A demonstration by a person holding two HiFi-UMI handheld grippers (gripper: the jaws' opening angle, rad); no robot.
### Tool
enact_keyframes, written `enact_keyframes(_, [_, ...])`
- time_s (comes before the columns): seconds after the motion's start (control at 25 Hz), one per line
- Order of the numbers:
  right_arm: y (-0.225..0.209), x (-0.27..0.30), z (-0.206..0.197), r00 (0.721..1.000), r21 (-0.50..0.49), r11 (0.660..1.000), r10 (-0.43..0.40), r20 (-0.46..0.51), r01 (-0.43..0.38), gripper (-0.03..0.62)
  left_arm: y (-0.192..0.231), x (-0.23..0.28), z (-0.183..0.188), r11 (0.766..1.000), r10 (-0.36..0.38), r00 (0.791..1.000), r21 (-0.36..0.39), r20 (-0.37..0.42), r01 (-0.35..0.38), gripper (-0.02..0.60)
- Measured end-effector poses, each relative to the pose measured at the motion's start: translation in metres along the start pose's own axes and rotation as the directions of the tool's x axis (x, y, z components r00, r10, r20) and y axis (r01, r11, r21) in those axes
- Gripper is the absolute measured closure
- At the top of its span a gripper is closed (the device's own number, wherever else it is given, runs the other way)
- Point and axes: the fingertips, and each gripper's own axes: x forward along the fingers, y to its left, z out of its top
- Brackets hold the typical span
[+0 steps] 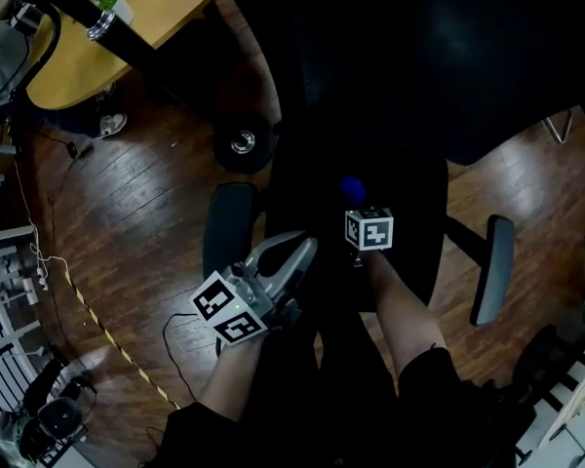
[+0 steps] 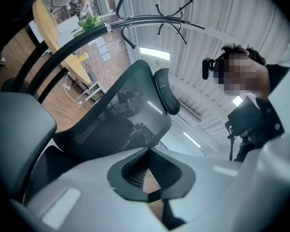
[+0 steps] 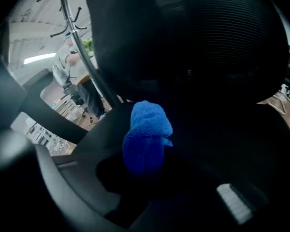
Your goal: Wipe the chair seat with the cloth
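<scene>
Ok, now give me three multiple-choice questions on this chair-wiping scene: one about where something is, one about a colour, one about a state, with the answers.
1. Where is the cloth?
A. Lying on the floor
B. In the right gripper's tongs, over the chair seat
C. Draped on an armrest

2. What colour is the cloth?
A. Red
B. White
C. Blue

3. How do the left gripper's tongs stand?
A. Closed, with nothing between them
B. Clamped on the cloth
C. Gripping an armrest

Answers:
1. B: the cloth bulges out of the right gripper above the dark chair seat.
2. C: it shows bright blue in the head view and the right gripper view.
3. A: the left gripper shows its tongs meeting, holding nothing.
</scene>
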Motion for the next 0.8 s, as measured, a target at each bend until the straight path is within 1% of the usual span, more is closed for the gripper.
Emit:
enact_keyframes(0.08, [0.045, 0.02, 0.005, 0.997, -0.034, 0.996, 0.08, 0.003, -0.08, 0.557, 0.0, -0.006, 0.001, 1.0, 0.004, 1.0, 0.001, 0.009, -0.005, 0.589])
enact_keyframes(0.16, [0.088, 0.034, 0.011, 0.986, -0.054, 0.985, 0.164, 0.003, -0.164, 0.556, 0.001, -0.012, 0.002, 1.0, 0.012, 1.0, 0.0, 0.016, -0.012, 0.589])
enact_keyframes(0.2, [0.104, 0.039, 0.013, 0.981, -0.062, 0.979, 0.193, -0.002, -0.192, 0.556, 0.001, -0.015, 0.002, 1.0, 0.016, 1.0, -0.001, 0.019, -0.016, 0.589])
enact_keyframes(0.28, [0.12, 0.045, 0.014, 0.976, -0.071, 0.974, 0.217, -0.006, -0.217, 0.556, 0.001, -0.019, 0.002, 1.0, 0.018, 1.0, 0.0, 0.022, -0.018, 0.589])
enact_keyframes(0.36, [0.119, 0.046, 0.012, 0.975, -0.086, 0.971, 0.223, -0.004, -0.222, 0.557, 0.001, -0.022, 0.003, 1.0, 0.02, 1.0, 0.004, 0.024, -0.02, 0.589])
enact_keyframes(0.44, [0.106, 0.044, 0.006, 0.981, -0.114, 0.974, 0.196, -0.014, -0.196, 0.557, 0.003, -0.024, 0.002, 1.0, 0.023, 0.999, 0.005, 0.022, -0.023, 0.589])
enact_keyframes(0.52, [0.08, 0.039, 0.001, 0.991, -0.114, 0.985, 0.131, -0.014, -0.132, 0.557, 0.004, -0.024, 0.0, 1.0, 0.023, 1.0, 0.005, 0.02, -0.023, 0.589])
enact_keyframes(0.68, [0.0, 0.011, -0.014, 1.0, -0.056, 0.998, -0.007, 0.001, 0.007, 0.557, -0.003, -0.015, -0.006, 1.0, 0.003, 1.0, 0.007, 0.004, -0.003, 0.589])
enact_keyframes(0.8, [-0.067, -0.025, -0.024, 0.992, 0.001, 0.992, -0.128, 0.009, 0.128, 0.557, -0.008, -0.009, -0.01, 1.0, -0.012, 1.0, 0.008, -0.011, 0.013, 0.589])
